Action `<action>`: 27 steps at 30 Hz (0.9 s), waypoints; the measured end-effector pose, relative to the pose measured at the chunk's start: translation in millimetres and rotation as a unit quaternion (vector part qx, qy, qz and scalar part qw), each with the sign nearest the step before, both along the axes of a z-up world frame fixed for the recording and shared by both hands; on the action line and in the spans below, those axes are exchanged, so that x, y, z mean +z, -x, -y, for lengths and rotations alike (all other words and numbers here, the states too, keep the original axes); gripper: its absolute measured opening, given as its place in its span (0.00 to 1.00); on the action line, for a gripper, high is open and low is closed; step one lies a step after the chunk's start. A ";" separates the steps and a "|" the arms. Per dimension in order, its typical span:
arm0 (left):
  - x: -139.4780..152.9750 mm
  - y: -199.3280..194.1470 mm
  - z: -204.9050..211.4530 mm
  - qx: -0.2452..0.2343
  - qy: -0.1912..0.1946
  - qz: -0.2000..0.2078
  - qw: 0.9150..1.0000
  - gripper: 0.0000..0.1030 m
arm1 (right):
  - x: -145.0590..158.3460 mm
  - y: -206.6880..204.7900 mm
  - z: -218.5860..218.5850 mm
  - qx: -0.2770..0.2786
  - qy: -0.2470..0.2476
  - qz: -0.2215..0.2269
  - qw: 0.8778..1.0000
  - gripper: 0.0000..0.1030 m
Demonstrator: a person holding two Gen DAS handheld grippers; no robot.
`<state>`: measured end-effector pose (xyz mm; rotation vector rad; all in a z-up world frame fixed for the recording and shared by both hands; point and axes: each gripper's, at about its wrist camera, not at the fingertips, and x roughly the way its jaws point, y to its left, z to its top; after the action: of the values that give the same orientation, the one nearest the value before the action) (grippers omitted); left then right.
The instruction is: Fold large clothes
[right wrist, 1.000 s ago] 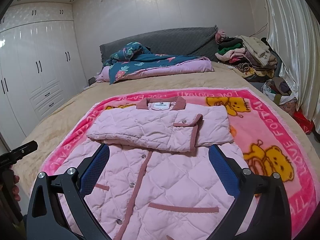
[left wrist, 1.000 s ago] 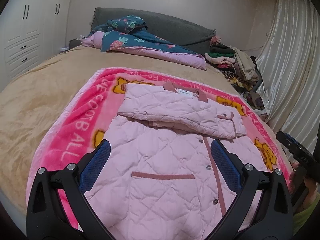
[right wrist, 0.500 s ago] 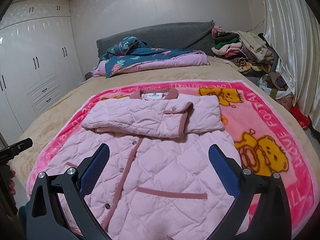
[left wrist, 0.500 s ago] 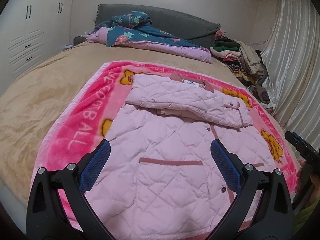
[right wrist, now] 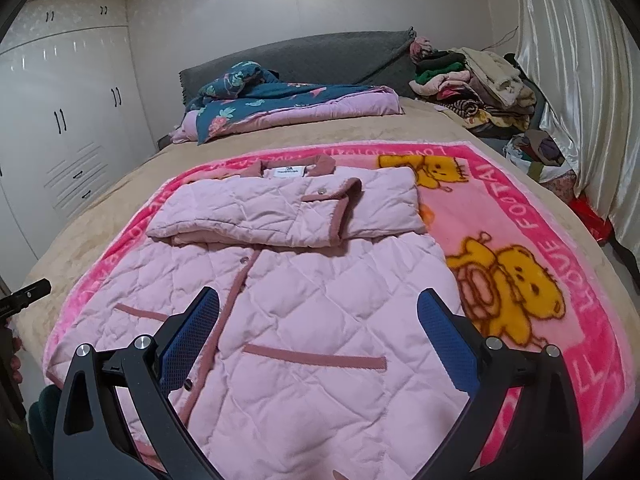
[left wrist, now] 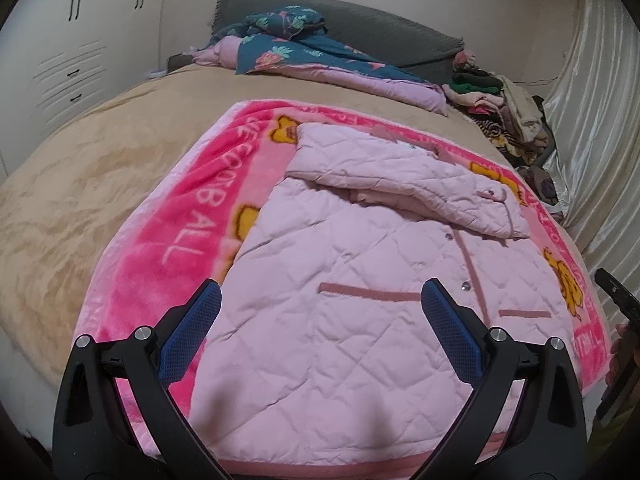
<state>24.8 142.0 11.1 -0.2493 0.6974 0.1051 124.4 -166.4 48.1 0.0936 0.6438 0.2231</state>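
Note:
A pale pink quilted jacket (left wrist: 352,280) (right wrist: 304,292) lies front-up on a bright pink blanket (left wrist: 168,232) (right wrist: 532,216) printed with yellow bears. Both sleeves are folded across its chest below the collar (right wrist: 288,166). My left gripper (left wrist: 320,308) hovers open over the jacket's lower left part, near the hem, with nothing between its blue pads. My right gripper (right wrist: 318,316) hovers open over the lower right part, above a pocket trim (right wrist: 316,358). The jacket's hem falls at the bottom edge of both views.
The blanket covers a tan bedspread (left wrist: 80,184). A blue floral quilt (right wrist: 280,100) lies by the grey headboard (right wrist: 320,56). A heap of clothes (right wrist: 476,84) sits at the far right beside curtains (right wrist: 580,80). White wardrobes (right wrist: 68,120) stand left.
Both grippers have drawn back toward the foot of the bed and dropped lower over the jacket's hem area. Both stayed open. The jacket has not moved.

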 end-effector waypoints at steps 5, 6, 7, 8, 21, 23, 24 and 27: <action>-10.7 2.8 -10.2 0.014 0.006 -0.015 1.000 0.91 | -6.9 3.0 5.6 -0.004 0.005 -0.008 1.000 0.96; -12.2 3.3 -10.9 0.014 0.006 -0.017 1.000 0.91 | -8.2 3.7 6.5 -0.004 0.006 -0.010 1.000 0.96; -14.9 3.9 -11.6 0.015 0.007 -0.020 1.000 0.91 | -9.4 4.5 7.7 -0.005 0.006 -0.011 1.000 0.96; -17.3 4.3 -12.7 0.015 0.008 -0.023 1.000 0.91 | -10.5 5.1 8.8 -0.006 0.007 -0.012 1.000 0.96; -58.0 14.6 -43.3 0.034 0.057 -0.059 0.996 0.91 | -29.8 11.9 15.6 -0.002 0.017 -0.033 0.999 0.96; -63.6 17.7 -48.2 0.035 0.068 -0.063 0.995 0.91 | -32.5 12.4 16.7 -0.002 0.018 -0.037 0.999 0.96; -66.2 19.3 -50.2 0.035 0.073 -0.066 0.995 0.91 | -34.0 12.7 17.5 -0.002 0.019 -0.038 0.999 0.96; -72.9 24.7 -53.9 0.029 0.082 -0.068 0.994 0.89 | -37.8 14.6 20.7 -0.003 0.018 -0.043 0.999 0.96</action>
<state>0.2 195.9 -61.8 -0.4242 0.8364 0.1219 109.7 -187.1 10.2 0.0706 0.7328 0.2024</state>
